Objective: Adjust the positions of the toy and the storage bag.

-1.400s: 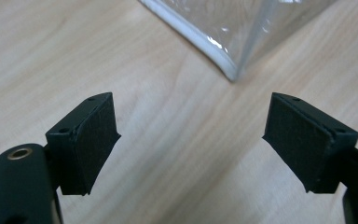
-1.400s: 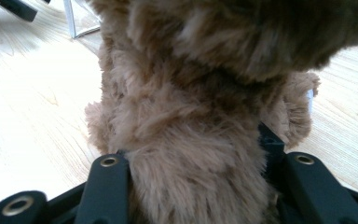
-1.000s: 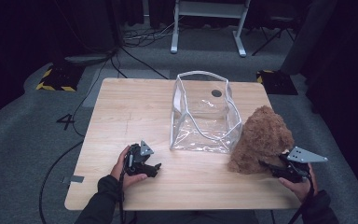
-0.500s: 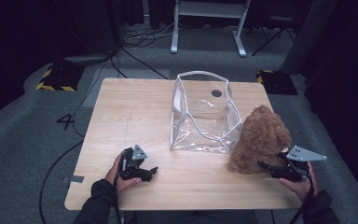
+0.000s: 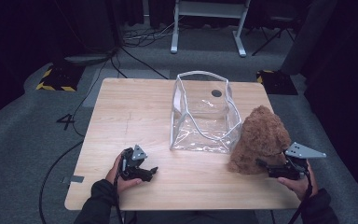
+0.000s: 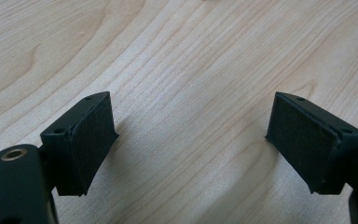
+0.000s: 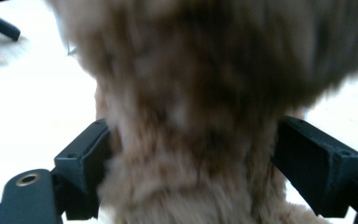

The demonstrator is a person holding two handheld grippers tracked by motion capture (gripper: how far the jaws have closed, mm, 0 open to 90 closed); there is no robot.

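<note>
the brown plush toy (image 5: pixel 260 140) sits lower right in the high view, between my right gripper (image 5: pixel 266 168) jaws, which have just been opening wide around it. my left gripper (image 5: pixel 150 173), lower left, is open over bare table (image 5: pixel 130 107); clear bag (image 5: pixel 205 112) stands centre.

In my right gripper view the brown plush toy (image 7: pixel 200 107) is blurred and cut off at the top and bottom edges. Its fur hides the inner faces of my right gripper (image 7: pixel 191 172).
</note>
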